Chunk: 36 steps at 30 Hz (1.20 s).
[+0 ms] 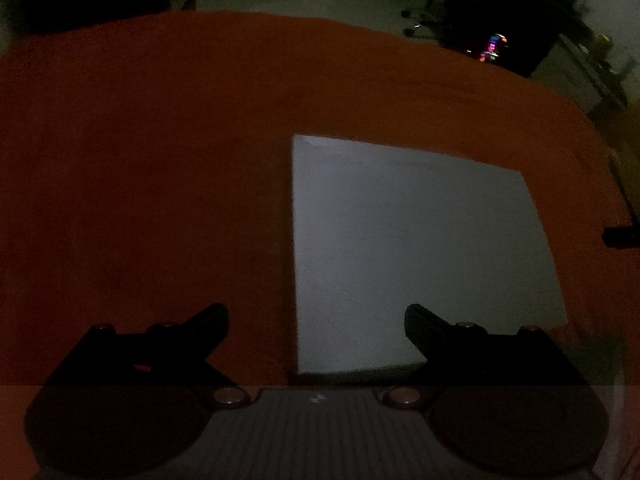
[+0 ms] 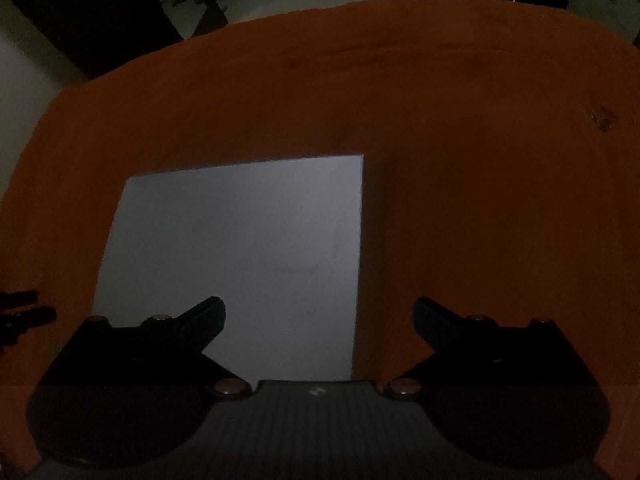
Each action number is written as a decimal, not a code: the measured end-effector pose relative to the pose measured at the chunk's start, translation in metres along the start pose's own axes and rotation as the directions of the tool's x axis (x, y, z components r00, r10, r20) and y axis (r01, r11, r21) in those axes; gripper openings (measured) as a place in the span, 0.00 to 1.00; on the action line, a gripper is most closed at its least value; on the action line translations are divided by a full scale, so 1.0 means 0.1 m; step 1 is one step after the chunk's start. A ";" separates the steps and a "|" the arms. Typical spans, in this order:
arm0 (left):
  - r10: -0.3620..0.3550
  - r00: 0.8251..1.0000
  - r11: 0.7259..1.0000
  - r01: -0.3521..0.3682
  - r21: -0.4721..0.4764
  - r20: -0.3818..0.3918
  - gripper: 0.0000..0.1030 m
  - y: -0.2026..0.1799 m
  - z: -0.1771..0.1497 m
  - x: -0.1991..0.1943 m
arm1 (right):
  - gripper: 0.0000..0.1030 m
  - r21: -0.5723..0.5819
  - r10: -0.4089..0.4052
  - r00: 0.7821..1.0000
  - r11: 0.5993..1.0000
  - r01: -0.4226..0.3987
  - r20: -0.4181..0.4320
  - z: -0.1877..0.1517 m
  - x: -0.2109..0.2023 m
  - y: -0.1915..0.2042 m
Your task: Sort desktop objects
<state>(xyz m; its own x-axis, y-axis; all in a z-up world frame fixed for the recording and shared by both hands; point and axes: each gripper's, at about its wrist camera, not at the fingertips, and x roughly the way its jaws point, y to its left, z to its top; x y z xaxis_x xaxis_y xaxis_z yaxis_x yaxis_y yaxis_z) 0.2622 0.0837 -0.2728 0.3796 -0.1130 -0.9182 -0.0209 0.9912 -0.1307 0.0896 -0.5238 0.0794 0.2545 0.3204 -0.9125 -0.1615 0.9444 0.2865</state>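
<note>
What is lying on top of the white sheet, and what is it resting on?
Nothing shows on the white sheet; its visible top is bare. It lies flat on the orange cloth. Both claws' own bodies cover its near edge, and whatever is under the sheet is hidden.

I see the worktop (image 1: 160, 140) under its orange cloth lying flat and bare to the left of the pale sheet (image 1: 400, 248), with broad room to pass. The sheet lies flat and is no barrier. My left tongs (image 1: 316, 320) and right tongs (image 2: 318, 316) gape wide above it. A dark object (image 1: 622, 236) sits at the right edge.
</note>
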 end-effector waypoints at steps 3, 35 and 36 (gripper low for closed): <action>0.019 1.000 1.000 -0.019 -0.004 -0.001 0.92 0.03 0.05 0.07 | 1.00 0.019 0.000 1.000 1.000 0.000 -0.012 0.06 0.12 -0.06; 0.024 0.995 0.998 -0.018 0.064 -0.098 0.92 -0.04 0.18 0.84 | 1.00 0.073 0.039 0.980 0.997 -0.025 -0.197 0.14 1.10 -0.19; 0.023 0.995 0.998 -0.017 0.064 -0.100 0.92 -0.04 0.19 0.85 | 1.00 0.073 0.042 0.979 0.997 -0.027 -0.201 0.14 1.11 -0.19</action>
<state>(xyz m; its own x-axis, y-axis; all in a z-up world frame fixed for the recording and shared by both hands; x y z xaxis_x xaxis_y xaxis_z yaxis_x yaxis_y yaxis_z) 0.3120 0.0713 -0.3434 0.2844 -0.0963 -0.9539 0.0321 0.9953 -0.0909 0.1340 -0.5051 -0.0238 0.0505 0.3380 -0.9398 -0.0983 0.9381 0.3321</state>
